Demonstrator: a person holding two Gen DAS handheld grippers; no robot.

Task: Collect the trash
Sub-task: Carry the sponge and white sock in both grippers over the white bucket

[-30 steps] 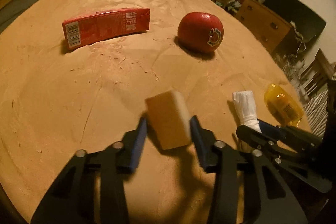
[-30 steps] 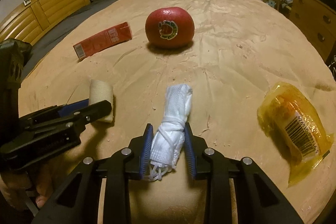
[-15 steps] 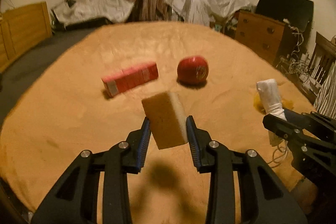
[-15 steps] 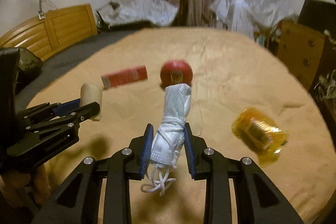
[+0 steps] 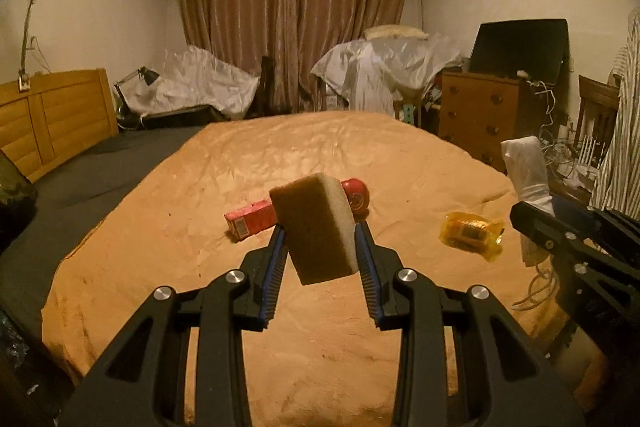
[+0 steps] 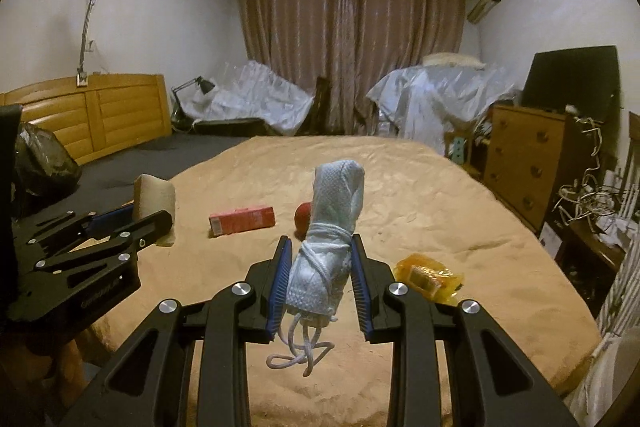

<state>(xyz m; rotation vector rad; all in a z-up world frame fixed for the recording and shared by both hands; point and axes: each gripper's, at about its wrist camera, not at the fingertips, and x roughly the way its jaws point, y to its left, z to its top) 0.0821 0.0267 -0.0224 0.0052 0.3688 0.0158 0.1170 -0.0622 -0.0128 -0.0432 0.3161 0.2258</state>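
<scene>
Left gripper pinching sponge between both pads, clear of orange blanket — right gripper clamped on tied white cloth roll, cord dangling below.

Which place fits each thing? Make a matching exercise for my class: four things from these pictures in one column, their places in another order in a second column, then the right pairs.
Things:
1. sponge
2. white bundle
3. red carton
4. yellow wrapper

Places:
A. lying on the blanket beside the red ball
B. clamped in the right gripper
C. lying on the blanket, nearest the dresser side
D. clamped in the left gripper

Pairs: 1-D, 2-B, 3-A, 4-C
</scene>
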